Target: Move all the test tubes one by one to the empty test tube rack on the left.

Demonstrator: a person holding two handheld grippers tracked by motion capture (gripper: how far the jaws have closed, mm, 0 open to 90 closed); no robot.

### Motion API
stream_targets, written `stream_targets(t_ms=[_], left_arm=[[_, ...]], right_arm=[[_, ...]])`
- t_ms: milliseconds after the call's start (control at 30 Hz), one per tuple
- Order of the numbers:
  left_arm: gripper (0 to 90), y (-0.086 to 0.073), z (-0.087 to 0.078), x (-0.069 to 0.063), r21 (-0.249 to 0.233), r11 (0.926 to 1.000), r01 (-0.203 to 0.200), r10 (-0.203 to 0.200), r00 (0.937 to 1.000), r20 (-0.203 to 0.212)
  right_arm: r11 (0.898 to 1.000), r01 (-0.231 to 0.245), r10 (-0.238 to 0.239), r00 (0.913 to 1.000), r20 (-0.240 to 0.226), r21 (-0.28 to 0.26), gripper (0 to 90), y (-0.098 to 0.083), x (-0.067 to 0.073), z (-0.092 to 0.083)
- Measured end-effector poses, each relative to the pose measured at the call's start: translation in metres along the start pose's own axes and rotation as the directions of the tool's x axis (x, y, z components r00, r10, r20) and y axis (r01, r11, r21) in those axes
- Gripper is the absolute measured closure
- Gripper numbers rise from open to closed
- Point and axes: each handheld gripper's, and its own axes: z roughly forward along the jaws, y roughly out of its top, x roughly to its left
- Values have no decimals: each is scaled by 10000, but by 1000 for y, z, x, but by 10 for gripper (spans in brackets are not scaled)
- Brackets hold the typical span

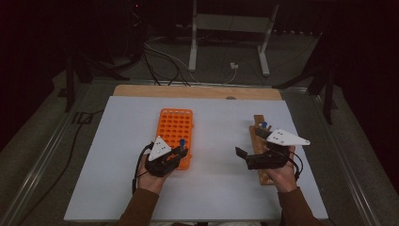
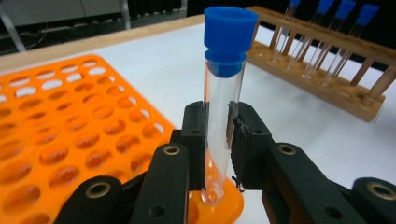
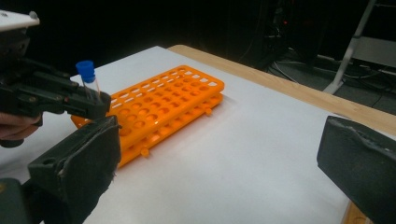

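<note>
Black left gripper [image 2: 217, 140] clenched on clear glass test tube with blue cap [image 2: 219, 116], held upright, base just above near corner hole of orange plastic rack [image 2: 70, 140] (descent pending); right gripper [image 3: 224, 163] released, well apart.

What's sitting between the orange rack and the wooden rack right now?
Nothing: between the orange rack and the wooden rack lies bare white table, seen in the high view.
</note>
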Motion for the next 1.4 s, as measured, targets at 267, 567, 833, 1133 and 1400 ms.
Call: stream_targets(t_ms=[267, 567, 833, 1133, 1400], left_arm=[[778, -8, 7, -4, 813, 9960, -384, 400, 9990, -184], [778, -12, 13, -8, 1370, 9878, -747, 800, 9962, -340], [777, -14, 15, -8, 1466, 9868, -689, 755, 9963, -403], [705, -14, 15, -7, 1398, 9891, -458, 471, 9989, -57], [532, -9, 3, -2, 683, 9976, 73, -81, 9999, 116]], right_arm=[[10000, -24, 24, 10000, -40, -59, 0, -1, 0, -2], [10000, 7, -7, 9999, -159, 14, 0, -3, 2, 1], [10000, 25, -24, 9998, -221, 57, 0, -4, 3, 3], [10000, -6, 6, 9998, -198, 8, 0, -3, 3, 1], [10000, -75, 75, 9999, -69, -56, 0, -3, -2, -3]])
